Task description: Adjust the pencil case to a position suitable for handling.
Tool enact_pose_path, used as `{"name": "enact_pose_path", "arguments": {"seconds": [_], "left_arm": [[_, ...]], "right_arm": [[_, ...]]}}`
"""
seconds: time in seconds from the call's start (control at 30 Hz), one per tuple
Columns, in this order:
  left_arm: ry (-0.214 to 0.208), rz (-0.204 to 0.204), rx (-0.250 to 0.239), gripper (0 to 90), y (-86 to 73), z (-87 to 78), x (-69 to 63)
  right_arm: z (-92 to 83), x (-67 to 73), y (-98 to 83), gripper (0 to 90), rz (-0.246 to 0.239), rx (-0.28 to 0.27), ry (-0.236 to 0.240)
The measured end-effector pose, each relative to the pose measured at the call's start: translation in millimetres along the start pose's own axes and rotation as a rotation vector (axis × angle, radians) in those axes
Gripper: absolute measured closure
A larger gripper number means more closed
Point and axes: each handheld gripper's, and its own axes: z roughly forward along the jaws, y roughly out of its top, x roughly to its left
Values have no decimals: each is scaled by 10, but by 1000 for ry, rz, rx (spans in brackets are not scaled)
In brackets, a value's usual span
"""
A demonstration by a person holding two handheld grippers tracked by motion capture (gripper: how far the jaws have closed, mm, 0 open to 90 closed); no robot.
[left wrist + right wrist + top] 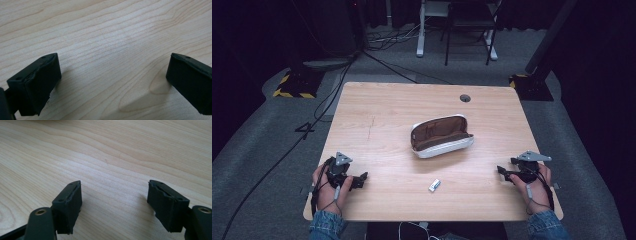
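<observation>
So the bench [377, 125] is sitting there as a light wood-grain slab, pale maple-looking laminate with rounded corners and a small dark round grommet hole [465, 98] out toward 12 o'clock. Up close in both gripper views the grain is running in long wavy lines with a few swirly knots.

Near the middle, a bit toward 1 o'clock, a pencil case [441, 136] is lying unzipped and gaping open. It's an oblong clamshell shape, white on the outside, with a brown lining that looks soft, though I can't tell the fabric. At 6 o'clock from it, well apart, a small white blocky thing [434, 185] is lying flat, too small to say what it is.

The left claw [360, 179] is resting at the 8 o'clock corner in the person's left hand [329, 187], with a grey three-cornered plate on top. Its matte black rubbery-looking jaws are standing spread wide with bare wood between them in the left gripper view [113, 75], gripping nothing.

The right claw [503, 172] is sitting at 4 o'clock in the right hand [534, 186], same grey plate. Its chunky black jaws are also parted [113, 205], nothing between them, edges looking slightly chewed up. Denim cuffs are showing at both wrists.
</observation>
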Motion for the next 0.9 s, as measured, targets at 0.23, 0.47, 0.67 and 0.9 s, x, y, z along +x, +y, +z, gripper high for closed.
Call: {"name": "enact_pose_path", "arguments": {"seconds": [0.23, 0.47, 0.67, 0.9], "left_arm": [[0, 1, 0, 1, 0, 0, 0], [-1, 1, 0, 1, 1, 0, 1], [-10, 7, -3, 1, 12, 13, 6], [-13, 11, -5, 2, 18, 21, 7]], "right_arm": [[-3, 16, -2, 251, -1, 5, 4], [-73, 63, 10, 310, 2, -13, 25], [-254, 152, 97, 331, -18, -41, 72], [-383, 331, 213, 333, -54, -58, 121]]}}
